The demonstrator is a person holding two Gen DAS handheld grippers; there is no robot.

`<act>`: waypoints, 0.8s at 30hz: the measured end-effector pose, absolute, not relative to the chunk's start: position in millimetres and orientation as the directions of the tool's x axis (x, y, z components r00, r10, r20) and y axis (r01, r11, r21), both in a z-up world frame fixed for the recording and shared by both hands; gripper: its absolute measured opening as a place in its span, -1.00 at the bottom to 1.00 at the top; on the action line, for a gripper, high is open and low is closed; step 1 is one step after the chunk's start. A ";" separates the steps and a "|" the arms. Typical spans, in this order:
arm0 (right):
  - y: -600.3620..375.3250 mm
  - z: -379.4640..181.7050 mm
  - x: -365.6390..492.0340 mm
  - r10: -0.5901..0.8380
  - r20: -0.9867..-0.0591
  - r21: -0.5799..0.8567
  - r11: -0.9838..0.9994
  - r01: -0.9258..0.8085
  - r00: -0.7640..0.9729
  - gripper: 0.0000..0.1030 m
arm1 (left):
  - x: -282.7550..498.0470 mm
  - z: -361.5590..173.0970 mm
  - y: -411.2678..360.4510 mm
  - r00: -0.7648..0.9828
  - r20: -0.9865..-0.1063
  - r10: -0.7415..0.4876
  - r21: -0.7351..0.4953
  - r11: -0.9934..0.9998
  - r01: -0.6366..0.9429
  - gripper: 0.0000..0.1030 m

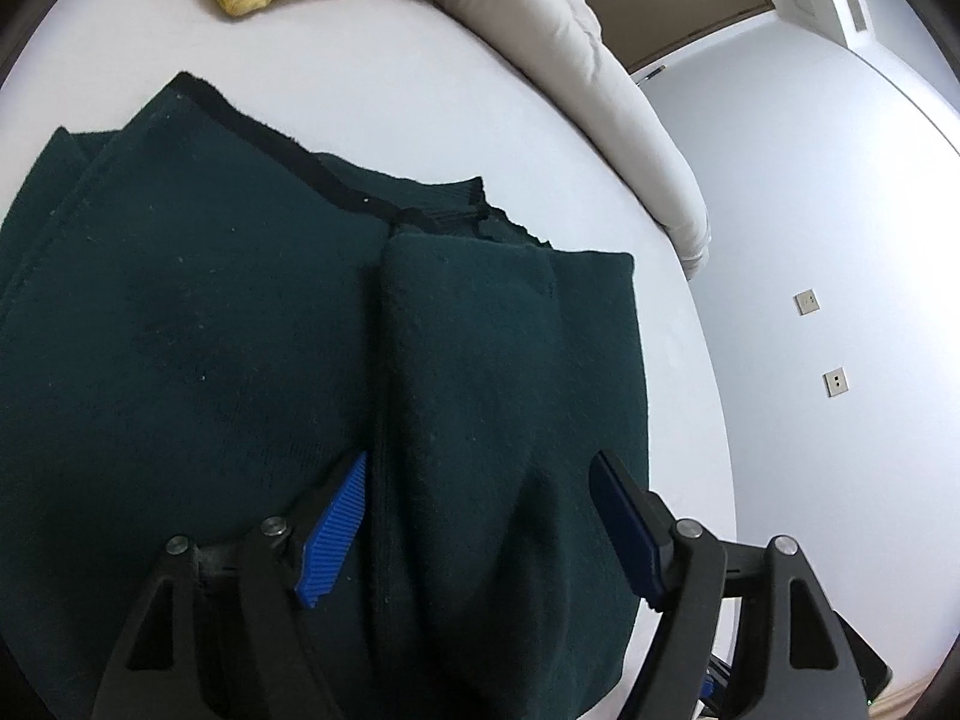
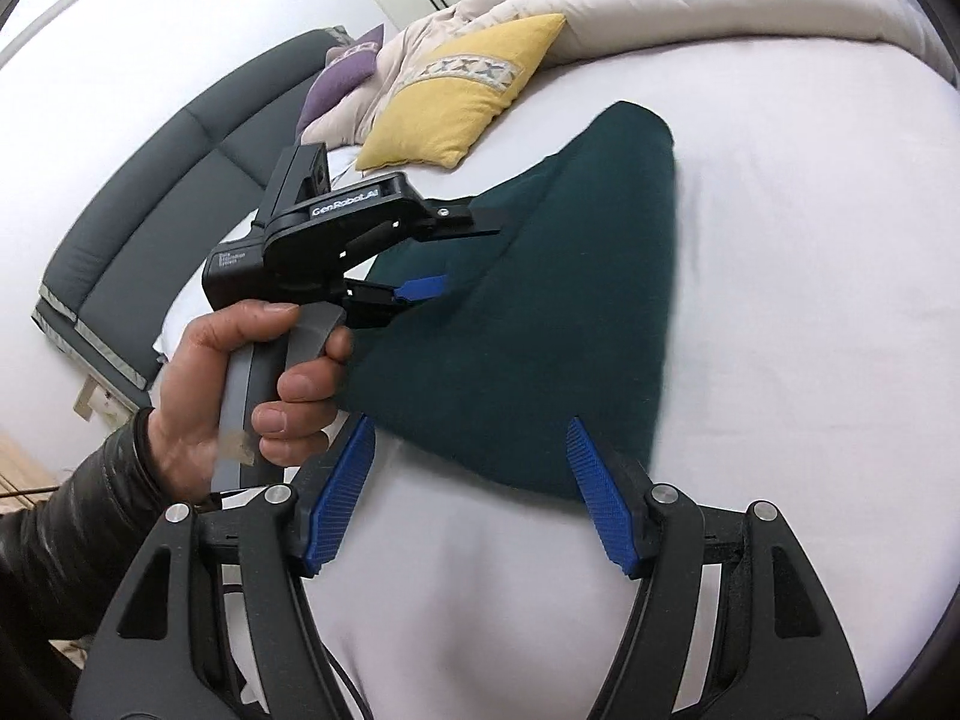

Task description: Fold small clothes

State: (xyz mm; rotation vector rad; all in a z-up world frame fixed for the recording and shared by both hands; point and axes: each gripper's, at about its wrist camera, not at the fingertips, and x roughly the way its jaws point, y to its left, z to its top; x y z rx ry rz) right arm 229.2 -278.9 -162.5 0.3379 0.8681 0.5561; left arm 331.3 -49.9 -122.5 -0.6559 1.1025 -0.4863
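A dark green knit garment lies folded on the white bed sheet, with a lengthwise fold ridge running up its middle. My left gripper is open just above it. The ridge runs between its blue pads, and they do not press on it. In the right wrist view the garment shows as a rough triangle, with the left gripper open over its left part, held by a hand. My right gripper is open at the garment's near edge, over the sheet, holding nothing.
A yellow pillow lies beyond the garment, with a purple pillow and a beige duvet bunched behind it. A grey padded headboard stands at the left. The bed's edge and a wall with sockets are at the right.
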 end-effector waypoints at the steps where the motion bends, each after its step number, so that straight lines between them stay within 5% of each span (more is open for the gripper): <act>1: -283.1 -163.8 231.6 0.585 -0.616 0.502 0.808 -0.309 0.527 0.27 | 332.0 -123.3 -49.1 0.380 -0.656 -0.653 -0.695 0.718 0.034 0.29; 7: -289.4 -169.4 233.0 0.557 -0.602 0.509 0.820 -0.262 0.572 0.26 | 336.4 -127.0 -46.2 0.369 -0.686 -0.627 -0.669 0.743 0.021 -0.50; 9: -292.7 -169.6 232.3 0.508 -0.617 0.485 0.847 -0.218 0.601 0.26 | 336.5 -128.8 -42.2 0.371 -0.673 -0.640 -0.684 0.729 0.017 -0.63; 16: -297.1 -168.1 254.1 0.355 -0.662 0.402 0.912 -0.088 0.660 0.26 | 330.9 -106.2 -16.2 0.385 -0.630 -0.675 -0.709 0.702 0.070 -0.72; 24: -231.1 -177.9 290.6 0.334 -0.712 0.286 0.941 -0.180 0.617 0.26 | 331.7 -86.2 69.4 0.451 -0.643 -0.619 -0.677 0.734 0.042 -0.73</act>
